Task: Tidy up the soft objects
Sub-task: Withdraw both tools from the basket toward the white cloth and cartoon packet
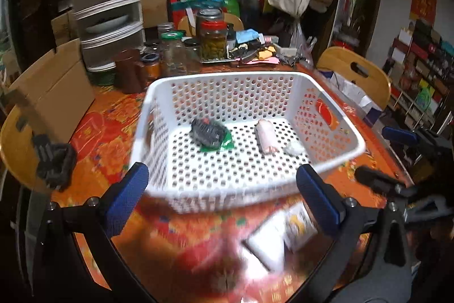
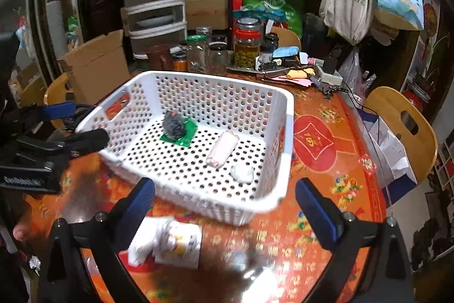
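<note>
A white perforated basket (image 1: 334, 121) (image 2: 279, 149) stands on the orange patterned table. Inside lie a dark grey soft item on a green packet (image 1: 210, 134) (image 2: 177, 128), a pink roll (image 1: 265, 137) (image 2: 222, 148) and a small white wad (image 1: 293, 148) (image 2: 242, 173). A white soft packet with yellow print (image 1: 283, 232) (image 2: 167, 243) lies on the table in front of the basket. My left gripper (image 1: 222, 198) is open and empty, just short of the basket's near rim. My right gripper (image 2: 224, 206) is open and empty, above that packet and the basket's near corner.
Glass jars (image 1: 214, 39) (image 2: 247, 47), a brown jar (image 1: 129, 70) and clutter crowd the table's far side. A cardboard box (image 1: 54, 93) (image 2: 96, 64) sits at the left. Wooden chairs (image 1: 354, 73) (image 2: 403, 121) stand around the table. Bags hang at the back right.
</note>
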Demonstrator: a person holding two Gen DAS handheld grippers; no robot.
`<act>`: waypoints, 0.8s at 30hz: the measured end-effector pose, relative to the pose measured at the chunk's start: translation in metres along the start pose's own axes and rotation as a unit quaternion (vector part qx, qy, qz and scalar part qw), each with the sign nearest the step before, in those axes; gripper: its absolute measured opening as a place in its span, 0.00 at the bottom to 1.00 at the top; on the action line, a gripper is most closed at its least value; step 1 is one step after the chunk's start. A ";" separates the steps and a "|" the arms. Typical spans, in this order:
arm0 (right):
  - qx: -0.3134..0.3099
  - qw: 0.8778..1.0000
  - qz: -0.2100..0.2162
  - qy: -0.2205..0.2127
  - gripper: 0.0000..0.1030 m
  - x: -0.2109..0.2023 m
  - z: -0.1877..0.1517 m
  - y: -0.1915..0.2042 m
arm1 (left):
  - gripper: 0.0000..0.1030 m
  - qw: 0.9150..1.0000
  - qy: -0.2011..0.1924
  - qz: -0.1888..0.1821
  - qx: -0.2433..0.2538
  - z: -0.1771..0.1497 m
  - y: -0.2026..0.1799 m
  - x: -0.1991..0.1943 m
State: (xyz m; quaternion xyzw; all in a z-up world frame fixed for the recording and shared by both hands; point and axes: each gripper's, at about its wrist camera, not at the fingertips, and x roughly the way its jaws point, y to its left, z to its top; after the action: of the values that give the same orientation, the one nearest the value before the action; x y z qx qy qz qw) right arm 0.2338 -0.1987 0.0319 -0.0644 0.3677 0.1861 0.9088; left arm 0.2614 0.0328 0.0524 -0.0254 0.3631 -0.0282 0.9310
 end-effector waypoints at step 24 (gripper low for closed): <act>0.039 0.993 0.080 0.080 0.96 0.056 -0.121 0.024 | 1.00 0.998 0.047 -0.048 -0.016 -0.216 0.002 -0.026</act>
State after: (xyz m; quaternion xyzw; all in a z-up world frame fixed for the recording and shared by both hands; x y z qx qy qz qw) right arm 0.1837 -0.1905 -0.0937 -0.0137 0.4498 0.2381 0.8607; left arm 0.0962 0.0310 -0.0894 -0.0563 0.4053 -0.0684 0.9099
